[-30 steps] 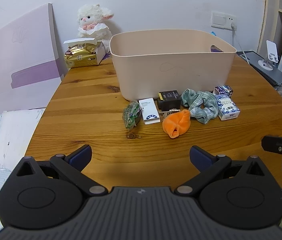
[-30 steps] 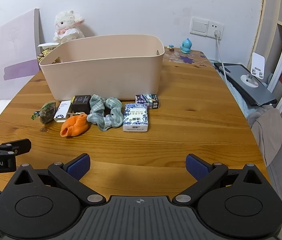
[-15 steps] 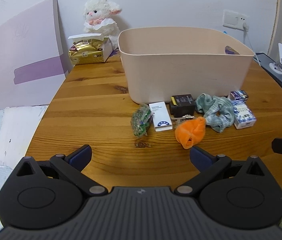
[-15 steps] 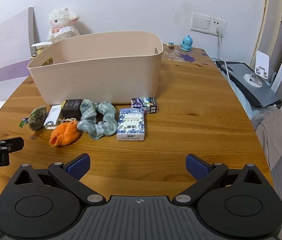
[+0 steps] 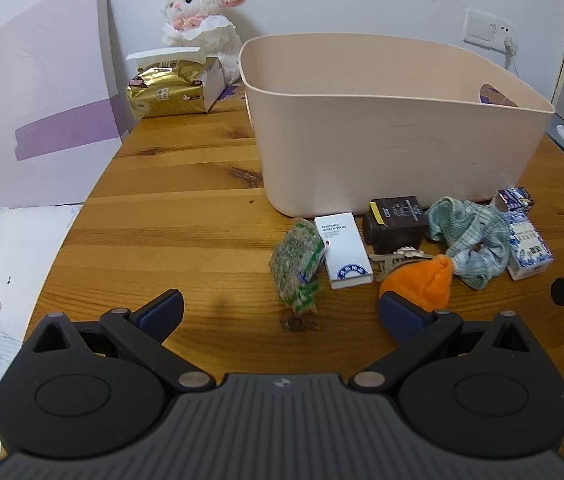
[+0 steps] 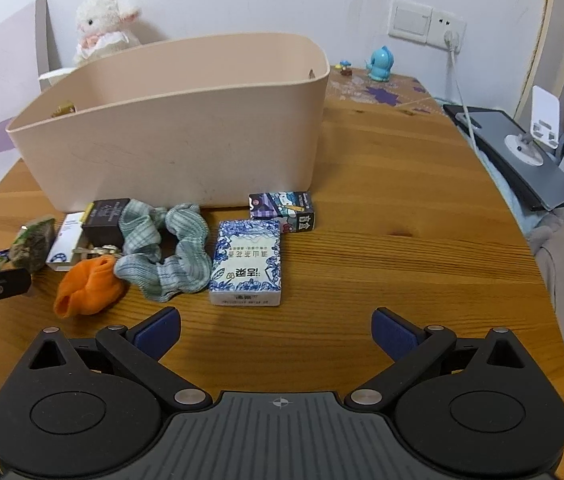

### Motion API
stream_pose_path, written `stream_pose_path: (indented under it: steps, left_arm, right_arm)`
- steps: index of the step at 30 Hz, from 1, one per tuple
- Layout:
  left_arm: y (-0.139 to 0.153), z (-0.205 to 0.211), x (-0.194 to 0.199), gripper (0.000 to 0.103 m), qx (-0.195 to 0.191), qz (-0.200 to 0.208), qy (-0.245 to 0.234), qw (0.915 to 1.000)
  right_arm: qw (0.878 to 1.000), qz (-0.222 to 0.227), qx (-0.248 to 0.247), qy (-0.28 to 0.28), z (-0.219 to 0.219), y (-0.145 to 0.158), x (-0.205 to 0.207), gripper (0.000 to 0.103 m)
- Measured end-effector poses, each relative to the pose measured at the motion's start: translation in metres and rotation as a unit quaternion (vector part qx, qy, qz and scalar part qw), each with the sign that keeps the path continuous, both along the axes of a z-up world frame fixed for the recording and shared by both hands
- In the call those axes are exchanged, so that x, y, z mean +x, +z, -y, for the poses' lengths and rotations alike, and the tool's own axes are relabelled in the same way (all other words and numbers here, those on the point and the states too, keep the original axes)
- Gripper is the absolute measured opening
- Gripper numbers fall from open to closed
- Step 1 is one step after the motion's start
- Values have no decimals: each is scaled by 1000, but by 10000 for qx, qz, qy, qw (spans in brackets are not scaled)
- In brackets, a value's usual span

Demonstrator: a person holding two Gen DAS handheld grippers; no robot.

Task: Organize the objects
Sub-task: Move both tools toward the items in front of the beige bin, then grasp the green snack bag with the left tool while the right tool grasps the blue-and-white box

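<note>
Objects, from green packet (image 5: 297,265) to blue-patterned box (image 6: 247,262), were found crowded against the bin (image 5: 394,136); both grippers' fingers were held apart over bare table (image 6: 402,200).

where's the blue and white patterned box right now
In the right wrist view the blue and white patterned cardboard box lies flat on the wooden table, just right of the green checked fabric scrunchie and in front of the small purple cartoon box.
</note>
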State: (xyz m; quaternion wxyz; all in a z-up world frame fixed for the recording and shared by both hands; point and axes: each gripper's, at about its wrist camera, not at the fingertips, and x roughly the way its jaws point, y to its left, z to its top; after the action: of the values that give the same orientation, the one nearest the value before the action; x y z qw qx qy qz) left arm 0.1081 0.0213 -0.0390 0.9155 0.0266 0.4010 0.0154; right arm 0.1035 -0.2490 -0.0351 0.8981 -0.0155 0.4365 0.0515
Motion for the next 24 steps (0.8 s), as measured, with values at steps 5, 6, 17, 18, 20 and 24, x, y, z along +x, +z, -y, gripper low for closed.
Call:
stream_pose_path:
  steps: [5, 6, 17, 18, 20, 24]
  left_arm:
    - [-9, -4, 15, 103, -19, -93, -58, 9999]
    - [-11, -5, 17, 103, 2, -112, -67, 9999]
    - [-20, -9, 34, 67, -44, -226, -406, 9989]
    - [-20, -9, 33, 62, -61, -224, -454, 9987]
    - [-20, -8, 33, 50, -147, -230, -552, 9981]
    - [-20, -6, 31, 23, -270, -252, -666, 9971]
  right_arm:
    - [9999, -126, -80, 54, -5, -13, 18, 95]
    - [9998, -158, -98, 63, -7, -16, 22, 94]
    - [9998, -101, -134, 77, -16, -24, 39, 72]
    - [9998, -79, -135, 92, -18, -23, 38, 63]
    - [9998, -62, -108, 145, -18, -21, 35, 47]
    - [9998, -72, -75, 161, -16, -19, 28, 43]
